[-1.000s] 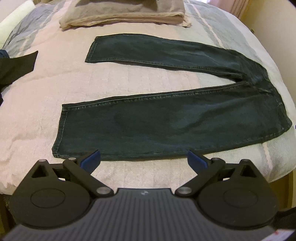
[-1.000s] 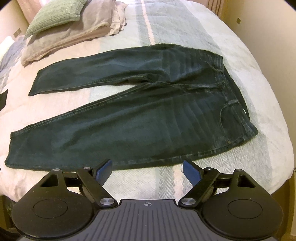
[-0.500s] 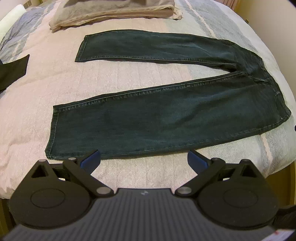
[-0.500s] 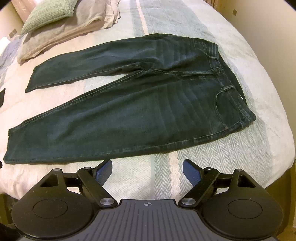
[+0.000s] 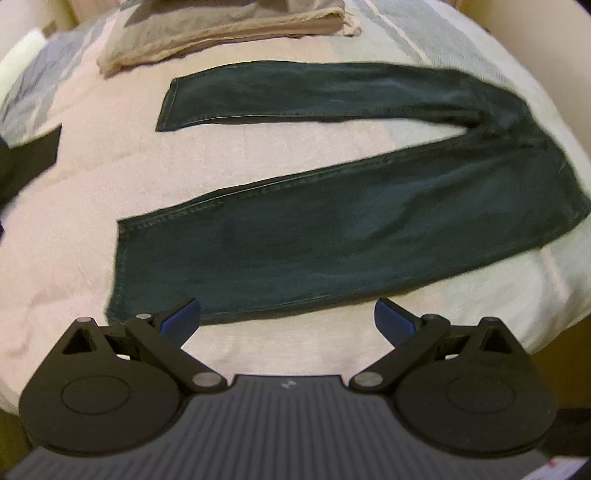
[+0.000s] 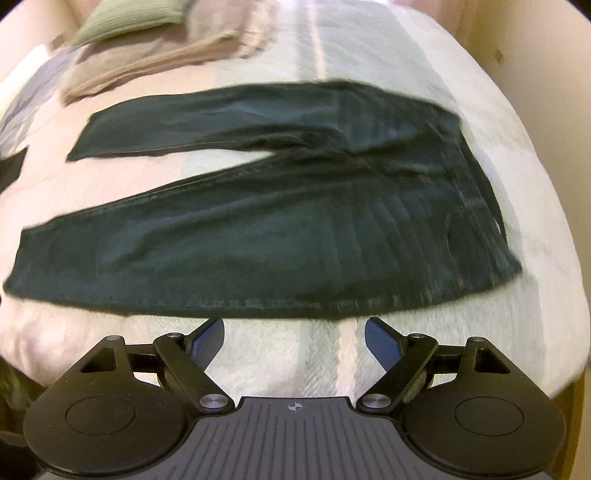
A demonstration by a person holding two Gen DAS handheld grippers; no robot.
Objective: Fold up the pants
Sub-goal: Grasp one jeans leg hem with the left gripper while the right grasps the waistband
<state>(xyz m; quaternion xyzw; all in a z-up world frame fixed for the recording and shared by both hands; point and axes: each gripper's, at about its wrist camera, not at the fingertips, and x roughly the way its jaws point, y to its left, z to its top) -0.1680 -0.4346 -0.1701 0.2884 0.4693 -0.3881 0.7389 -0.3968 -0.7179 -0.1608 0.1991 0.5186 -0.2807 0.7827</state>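
Dark blue-green jeans (image 5: 332, 236) lie flat on the bed, legs spread in a V toward the left, waistband at the right. In the right wrist view the same jeans (image 6: 295, 236) fill the middle, waistband on the right. My left gripper (image 5: 288, 319) is open just short of the near leg's lower edge, close to its hem, nothing between the blue pads. My right gripper (image 6: 294, 338) is open too, just before the near edge of the thigh part, holding nothing.
The bed (image 5: 55, 229) has a pink and pale-green striped cover. Folded beige fabric (image 5: 221, 33) lies at the far side, with a green pillow (image 6: 129, 18) beside it. A black cloth (image 5: 26, 162) lies at the left. The bed edge drops off at the right.
Both grippers have moved in closer to the jeans' near edge; the jeans look larger and the views are motion-blurred. Both stay open. The jeans have not moved.
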